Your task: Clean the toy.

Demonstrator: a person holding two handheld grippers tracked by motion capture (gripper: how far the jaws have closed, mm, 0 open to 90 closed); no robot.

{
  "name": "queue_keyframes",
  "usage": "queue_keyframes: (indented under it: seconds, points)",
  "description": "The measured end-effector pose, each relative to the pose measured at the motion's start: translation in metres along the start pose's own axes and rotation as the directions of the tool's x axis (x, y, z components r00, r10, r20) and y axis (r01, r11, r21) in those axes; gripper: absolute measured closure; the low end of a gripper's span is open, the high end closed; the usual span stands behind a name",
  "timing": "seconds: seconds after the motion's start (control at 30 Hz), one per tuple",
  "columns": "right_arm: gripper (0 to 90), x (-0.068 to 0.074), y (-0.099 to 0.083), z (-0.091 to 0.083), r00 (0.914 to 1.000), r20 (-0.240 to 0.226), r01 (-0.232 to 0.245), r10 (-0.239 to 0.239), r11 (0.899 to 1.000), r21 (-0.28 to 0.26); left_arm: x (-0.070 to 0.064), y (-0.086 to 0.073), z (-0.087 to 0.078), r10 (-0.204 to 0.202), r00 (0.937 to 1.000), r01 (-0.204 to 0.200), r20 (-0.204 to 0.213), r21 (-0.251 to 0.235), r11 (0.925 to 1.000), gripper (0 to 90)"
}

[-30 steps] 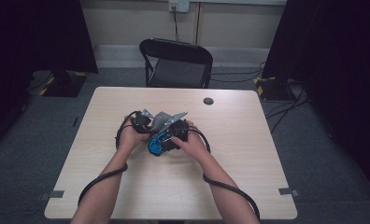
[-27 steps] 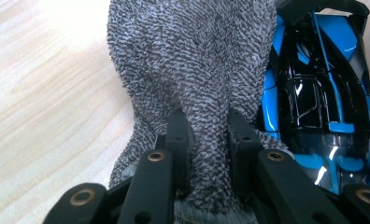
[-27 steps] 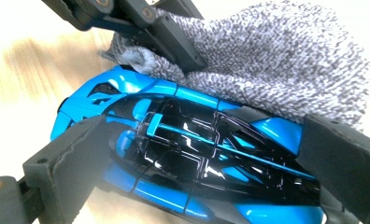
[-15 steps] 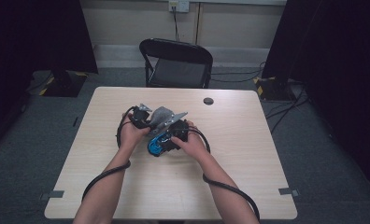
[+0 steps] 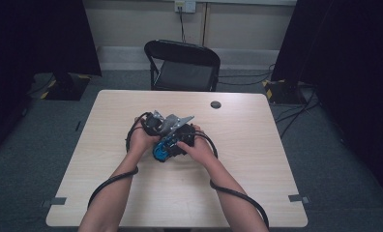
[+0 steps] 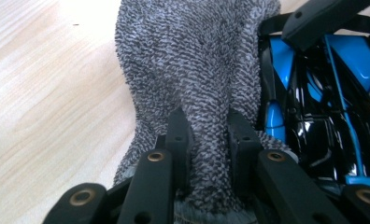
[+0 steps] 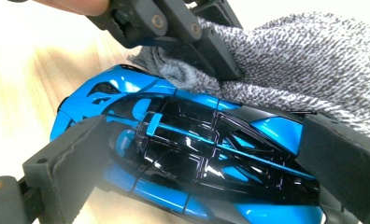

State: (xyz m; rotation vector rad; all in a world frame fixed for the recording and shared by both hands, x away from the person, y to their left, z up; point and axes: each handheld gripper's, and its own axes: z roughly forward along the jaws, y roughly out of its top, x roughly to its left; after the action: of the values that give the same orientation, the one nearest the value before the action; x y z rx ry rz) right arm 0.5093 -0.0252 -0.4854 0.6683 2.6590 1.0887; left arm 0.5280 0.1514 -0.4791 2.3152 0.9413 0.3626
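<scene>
At the middle of the light wooden table (image 5: 257, 183), the left gripper (image 6: 206, 140) has its jaws pinched closed on a fold of grey knitted cloth (image 6: 197, 70), which lies against the side of a blue and black toy car (image 7: 188, 154). The right gripper (image 7: 192, 158) holds that car across its body, one jaw pressed to each side. In the high view both hands meet over the car (image 5: 161, 150), with a black folding chair (image 5: 184, 65) beyond the table's far edge
</scene>
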Motion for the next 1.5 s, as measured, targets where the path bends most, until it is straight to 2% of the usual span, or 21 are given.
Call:
queue_keyframes:
  seconds: [0.33,0.57,0.9,1.27,1.43,1.5]
  points:
    - [2.3,0.001,0.000,0.000,1.0000,-0.002,0.000,0.000,1.000,0.001,0.005,-0.012,-0.013,-0.001,0.9992,0.000,0.041,0.021,0.9998,74.6]
    - [2.2,0.002,0.002,0.001,1.0000,-0.003,0.005,-0.005,1.000,0.009,0.008,-0.022,-0.021,-0.037,0.9981,0.036,0.049,0.015,0.9992,74.5]
    - [2.2,0.003,0.003,0.001,1.0000,-0.003,0.010,-0.009,1.000,0.022,0.014,-0.039,-0.036,-0.043,0.9980,0.041,0.047,0.029,0.9987,74.2]
    - [2.2,0.004,0.004,0.001,1.0000,0.001,0.007,-0.007,1.000,0.024,0.013,-0.056,-0.050,-0.037,0.9978,0.036,0.055,0.028,0.9989,74.1]
    - [2.2,0.004,0.004,0.001,1.0000,0.002,0.005,-0.005,1.000,0.026,0.011,-0.066,-0.059,-0.052,0.9972,0.051,0.053,0.027,0.9983,74.0]
    - [2.2,0.004,0.004,0.001,1.0000,0.002,0.005,-0.005,1.000,0.028,0.010,-0.071,-0.062,-0.054,0.9965,0.052,0.065,0.029,0.9982,74.0]
